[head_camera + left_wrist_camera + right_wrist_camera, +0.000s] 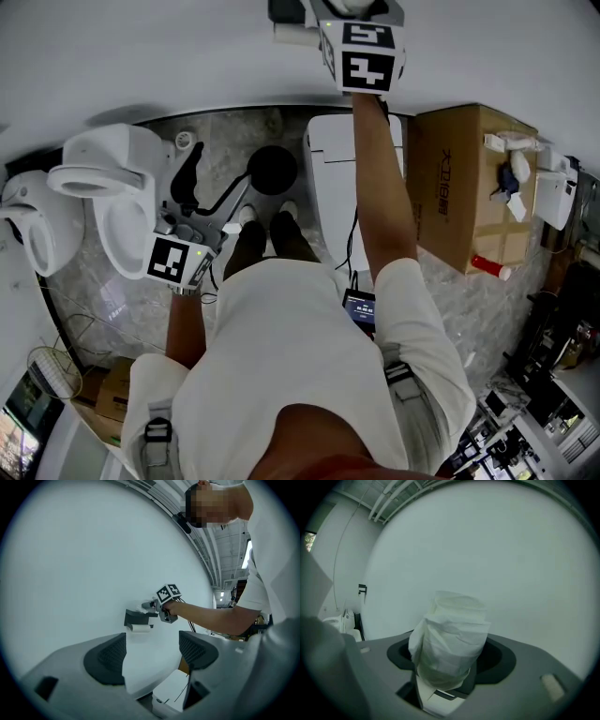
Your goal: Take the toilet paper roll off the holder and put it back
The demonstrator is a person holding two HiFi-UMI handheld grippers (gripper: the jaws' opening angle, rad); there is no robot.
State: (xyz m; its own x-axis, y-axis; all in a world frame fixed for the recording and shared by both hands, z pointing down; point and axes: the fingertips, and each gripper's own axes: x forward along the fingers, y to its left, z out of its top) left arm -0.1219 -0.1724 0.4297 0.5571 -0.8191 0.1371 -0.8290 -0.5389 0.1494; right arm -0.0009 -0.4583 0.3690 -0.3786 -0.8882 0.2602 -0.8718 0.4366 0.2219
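In the right gripper view a white toilet paper roll [451,634] stands upright between my right gripper's [451,660] dark pads, which press on its sides; a loose sheet hangs below it. Behind it is a bare white wall. The left gripper view shows that gripper [148,605] held up against the wall, just above the dark wall holder [134,618], with a white cylinder [140,628] lying under the holder. My left gripper [152,654] is open with nothing between its jaws. In the head view it hangs low [186,246] beside a toilet.
Two white toilets [105,192] stand at the left. A white toilet lid [330,178] lies below my raised right arm, and a cardboard box [469,178] with small items on top stands at the right. A black round-based object [272,169] sits on the marble floor.
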